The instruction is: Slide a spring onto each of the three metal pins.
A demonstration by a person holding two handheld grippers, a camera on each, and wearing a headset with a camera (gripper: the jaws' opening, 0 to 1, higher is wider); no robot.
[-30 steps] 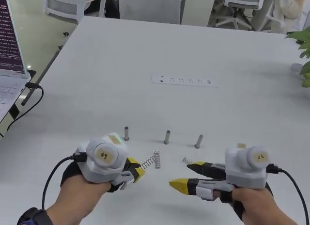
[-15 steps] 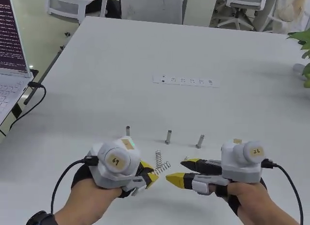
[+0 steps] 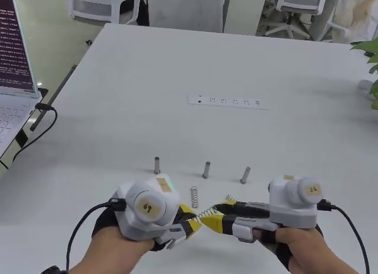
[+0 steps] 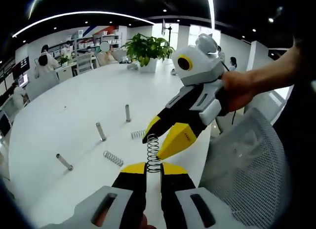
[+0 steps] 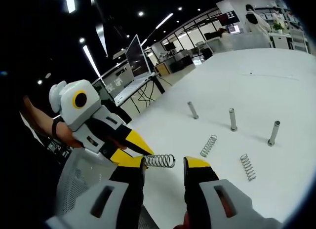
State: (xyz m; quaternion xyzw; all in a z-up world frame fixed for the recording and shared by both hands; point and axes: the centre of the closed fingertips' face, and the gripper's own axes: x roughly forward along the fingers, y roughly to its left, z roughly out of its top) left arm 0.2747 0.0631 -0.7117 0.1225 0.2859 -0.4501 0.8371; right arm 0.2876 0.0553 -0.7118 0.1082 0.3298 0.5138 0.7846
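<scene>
The small silver wire spring (image 4: pixel 153 149) is in the air, pinched by the black-and-yellow left gripper (image 4: pixel 153 166). The right gripper (image 5: pixel 165 162) has its jaws apart around the other end, maybe touching. If the left lets go early, the spring could drop and roll off. Three bare metal pins (image 3: pixel 206 169) and two loose springs (image 5: pixel 209 145) sit on the white table (image 3: pixel 177 67), in no box.

laptop (image 3: pixel 10 79) cut off at left, plant (image 3: pixel 367 49) clipped at right, spring (image 3: pixel 228 198) perhaps half hidden behind right gripper (image 3: pixel 211 213)

Handwritten "24", faint, on round sticker (image 3: pixel 311 191) atop right gripper (image 3: pixel 214 213); sticker (image 3: pixel 146 207) on left gripper (image 3: pixel 190 218) and laptop (image 3: pixel 12 67) text unreadable.
</scene>
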